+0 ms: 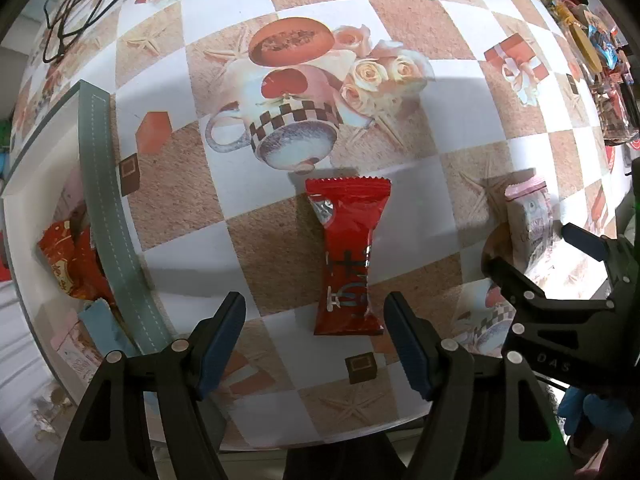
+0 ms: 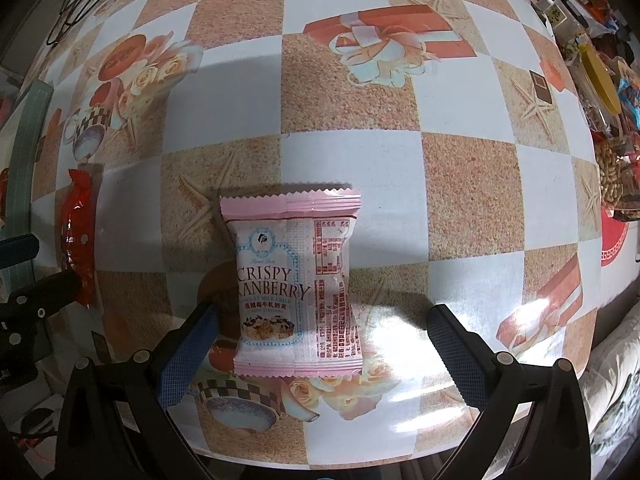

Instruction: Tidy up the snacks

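1. A table (image 1: 280, 208) carries a checked cloth of white and sandy squares, printed with teacups, roses, gift boxes and starfish.
2. At its left edge stands a white box (image 1: 24, 216) with a grey-green stitched rim; inside lie red, blue and pale packets, partly hidden by the rim.
3. Black cables (image 1: 76, 4) loop at the far left corner. A heap of mixed snacks (image 1: 600, 68) crowds the far right edge; its items are too small to count.
4. Nothing lies between either gripper and the packet in front of it.
5. The red packet (image 1: 348, 256) is long and glossy, with crimped ends, silver characters on its face and a pinched waist. It lies flat on the cloth, mid-table, lengthwise ahead of the left gripper (image 1: 316, 336).
6. The left gripper's jaws stand wide apart, holding nothing, its blue pads to either side of the packet's near end and clear of it.
7. The pink packet (image 2: 296, 284) is squarish, white with pink crimped ends, and reads "CRISPY CRANBERRY" beside a block of red small print. It lies flat near the table's front edge, to the right of the red one.
8. The right gripper (image 2: 324, 344) is spread wide and empty, its pads flanking the packet's lower half without touching.
9. Count: two loose packets on the cloth, one red and one pink; two grippers; one box.
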Demonstrator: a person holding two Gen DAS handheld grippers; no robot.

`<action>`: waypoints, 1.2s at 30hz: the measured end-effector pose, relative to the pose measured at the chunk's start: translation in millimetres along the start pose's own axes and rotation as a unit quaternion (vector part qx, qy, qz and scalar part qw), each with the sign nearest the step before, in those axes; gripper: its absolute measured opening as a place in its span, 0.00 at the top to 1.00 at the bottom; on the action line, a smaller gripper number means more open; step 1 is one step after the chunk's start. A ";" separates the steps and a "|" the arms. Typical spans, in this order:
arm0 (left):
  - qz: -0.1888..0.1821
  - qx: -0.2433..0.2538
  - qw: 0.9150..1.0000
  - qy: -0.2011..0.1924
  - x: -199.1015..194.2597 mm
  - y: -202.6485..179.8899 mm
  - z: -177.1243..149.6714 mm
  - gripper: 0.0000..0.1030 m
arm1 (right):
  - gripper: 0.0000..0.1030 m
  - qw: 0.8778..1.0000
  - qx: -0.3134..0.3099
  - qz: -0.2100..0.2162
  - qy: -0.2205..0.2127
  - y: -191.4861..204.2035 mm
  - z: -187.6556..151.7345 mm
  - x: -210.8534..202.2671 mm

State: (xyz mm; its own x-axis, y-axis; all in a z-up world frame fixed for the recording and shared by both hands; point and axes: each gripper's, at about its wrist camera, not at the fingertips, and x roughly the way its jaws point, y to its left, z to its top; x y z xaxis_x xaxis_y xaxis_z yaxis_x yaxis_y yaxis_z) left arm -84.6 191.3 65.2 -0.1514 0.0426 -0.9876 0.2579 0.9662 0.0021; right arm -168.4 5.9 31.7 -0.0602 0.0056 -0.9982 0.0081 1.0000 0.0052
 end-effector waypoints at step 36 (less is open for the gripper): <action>0.008 -0.015 1.000 -0.023 29.7 0.5 37.2 0.21 | 0.00 0.998 -0.005 0.001 0.062 3.0 24.0 6.0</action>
State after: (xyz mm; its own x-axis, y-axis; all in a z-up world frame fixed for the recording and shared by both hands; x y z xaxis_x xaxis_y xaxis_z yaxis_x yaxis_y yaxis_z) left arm -53.4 183.6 30.0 -0.1029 0.0473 -0.9936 0.2309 0.9727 0.0224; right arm -144.8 8.8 24.3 -0.1826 0.0070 -0.9832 -0.0018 1.0000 0.0074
